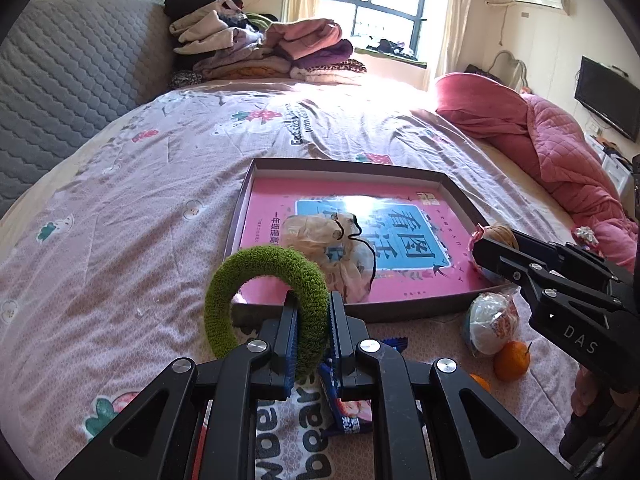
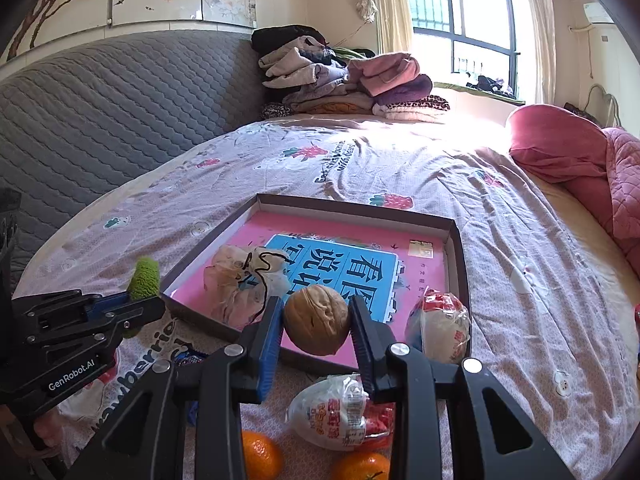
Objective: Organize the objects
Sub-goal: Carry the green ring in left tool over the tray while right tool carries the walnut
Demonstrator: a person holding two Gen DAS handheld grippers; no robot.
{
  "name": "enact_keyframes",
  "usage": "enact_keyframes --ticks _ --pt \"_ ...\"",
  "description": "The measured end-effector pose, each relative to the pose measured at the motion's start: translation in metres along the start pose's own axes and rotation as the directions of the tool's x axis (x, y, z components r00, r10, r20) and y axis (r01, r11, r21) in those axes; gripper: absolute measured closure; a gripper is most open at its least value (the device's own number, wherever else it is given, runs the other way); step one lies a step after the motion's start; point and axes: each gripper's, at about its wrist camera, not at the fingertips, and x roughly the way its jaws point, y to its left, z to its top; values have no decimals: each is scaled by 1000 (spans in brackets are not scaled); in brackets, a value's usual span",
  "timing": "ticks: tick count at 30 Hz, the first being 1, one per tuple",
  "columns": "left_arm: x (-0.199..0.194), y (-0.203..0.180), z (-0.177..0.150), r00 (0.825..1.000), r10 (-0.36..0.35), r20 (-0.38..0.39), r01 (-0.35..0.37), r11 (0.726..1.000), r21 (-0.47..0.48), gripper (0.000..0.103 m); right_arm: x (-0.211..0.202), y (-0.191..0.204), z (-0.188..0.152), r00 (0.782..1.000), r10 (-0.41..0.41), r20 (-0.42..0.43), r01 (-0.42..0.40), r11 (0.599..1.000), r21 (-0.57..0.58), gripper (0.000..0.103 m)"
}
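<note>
A shallow brown box (image 1: 344, 165) (image 2: 352, 205) lies on the bed, with a pink book and a pale scrunchie (image 1: 340, 256) (image 2: 240, 284) inside. My left gripper (image 1: 313, 312) (image 2: 136, 300) is shut on a fuzzy green hair ring (image 1: 264, 280) (image 2: 145, 273), held just before the box's near-left corner. My right gripper (image 2: 318, 320) (image 1: 486, 252) is shut on a brown walnut (image 2: 318, 320) (image 1: 502, 233), above the box's near edge. A wrapped snack (image 2: 440, 326) rests at the box's near-right corner.
Before the box lie another wrapped snack (image 1: 492, 322) (image 2: 340, 412), two oranges (image 1: 512, 360) (image 2: 260, 454), and a blue packet (image 1: 344, 404). Folded clothes (image 1: 264, 44) pile at the back, a pink quilt (image 1: 560, 148) sits right, and a grey headboard (image 1: 68, 80) stands left.
</note>
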Motion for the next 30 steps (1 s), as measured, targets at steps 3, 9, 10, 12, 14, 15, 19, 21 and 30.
enact_keyframes --ticks 3,9,10,12,14,15,19,21,30 --pt "10 3 7 1000 -2 -12 2 1000 -7 90 9 -7 3 1000 0 -13 0 1000 25 69" --pt "31 11 17 999 5 -36 -6 1000 -19 90 22 -14 8 1000 0 -28 1 999 44 69" --pt "34 12 18 999 5 -42 -6 1000 -19 90 23 -14 8 1000 -5 -31 7 999 43 69" --pt "41 14 20 999 6 -50 -7 1000 -19 90 28 -16 9 999 -3 -39 5 999 48 69" --pt "48 15 22 998 8 -58 -9 1000 -17 90 32 -17 9 999 -3 -45 5 999 48 69" --pt "52 16 23 998 12 -63 -13 1000 -13 90 33 -16 10 999 -6 -46 8 999 45 69" --pt "65 19 26 997 8 -80 -10 1000 -18 90 42 -15 10 998 -18 -59 19 999 27 69" --pt "70 17 30 997 2 -80 -3 1000 -7 90 46 -16 10 998 -22 -66 24 999 22 69" --pt "99 4 36 992 -12 -129 15 1000 22 90 61 -18 5 992 -32 -118 33 999 9 69"
